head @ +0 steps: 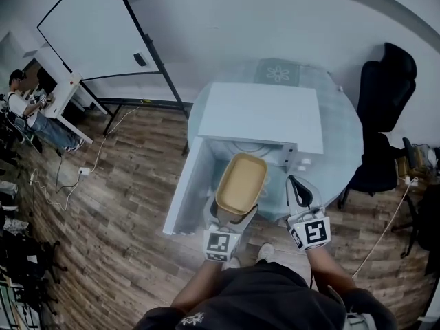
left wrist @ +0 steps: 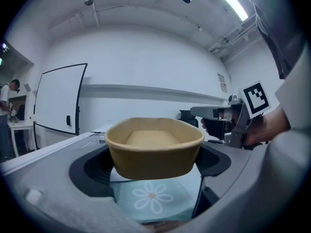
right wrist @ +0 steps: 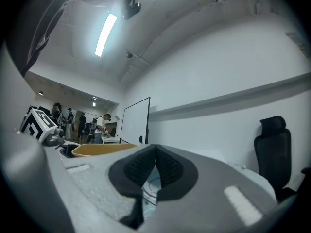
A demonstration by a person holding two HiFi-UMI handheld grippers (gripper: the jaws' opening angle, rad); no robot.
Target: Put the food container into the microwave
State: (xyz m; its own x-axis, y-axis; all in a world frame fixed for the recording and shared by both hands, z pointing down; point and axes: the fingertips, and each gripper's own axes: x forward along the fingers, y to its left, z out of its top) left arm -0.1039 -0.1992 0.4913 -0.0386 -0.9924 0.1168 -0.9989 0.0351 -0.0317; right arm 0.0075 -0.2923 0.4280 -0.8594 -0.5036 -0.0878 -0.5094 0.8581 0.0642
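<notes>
The left gripper [head: 230,220] is clamped on the container [head: 242,183]. In the left gripper view, both jaws press the container's side walls, and it hangs level and clear of the surface below. The container is tan, oval and open-topped; nothing can be made out inside it. In the head view it is at the front opening of the microwave [head: 265,112], its far end just at the cavity edge. The door [head: 184,191] stands swung out to the left.

The right gripper [head: 295,188] is just to the right of the container and apart from it. In the right gripper view its jaws are pressed together with nothing between them.

The microwave stands on a round table [head: 344,136]. A flower-print mat [left wrist: 153,198] lies below the container.
</notes>
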